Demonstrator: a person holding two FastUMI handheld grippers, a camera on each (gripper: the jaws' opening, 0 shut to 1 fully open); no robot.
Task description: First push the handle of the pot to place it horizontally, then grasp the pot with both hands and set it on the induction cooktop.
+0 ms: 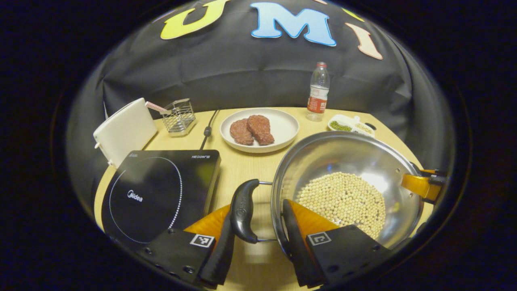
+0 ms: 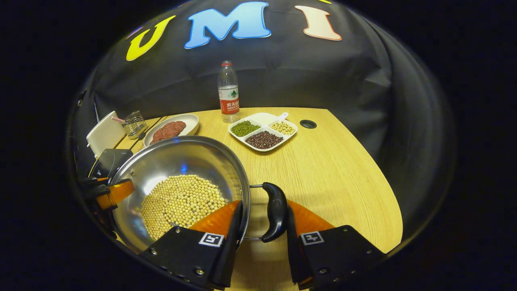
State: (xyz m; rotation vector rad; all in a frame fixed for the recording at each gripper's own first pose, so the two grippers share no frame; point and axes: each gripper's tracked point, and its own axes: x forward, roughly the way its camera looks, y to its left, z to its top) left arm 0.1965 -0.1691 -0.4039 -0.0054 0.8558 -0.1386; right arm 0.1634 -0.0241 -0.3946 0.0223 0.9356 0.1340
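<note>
Left gripper view has the left tool (image 1: 258,238) straddling the pot's near black handle (image 1: 243,210) and steel rim, one finger outside the handle, the other inside the pot (image 1: 347,161); whether both press on it I cannot tell. The pot, holding soybeans (image 1: 343,200), sits on the table (image 1: 250,165) just right of the induction cooktop (image 1: 157,190), not on it. Right gripper view shows the right tool (image 2: 262,230) likewise spread around the opposite handle (image 2: 276,210) and rim, grip unclear. Farther back stand a plate of meat patties (image 1: 258,129), a divided dish of beans (image 2: 262,131), a water bottle (image 2: 228,93), a wire basket (image 1: 177,115) and a white board (image 1: 123,131).
</note>
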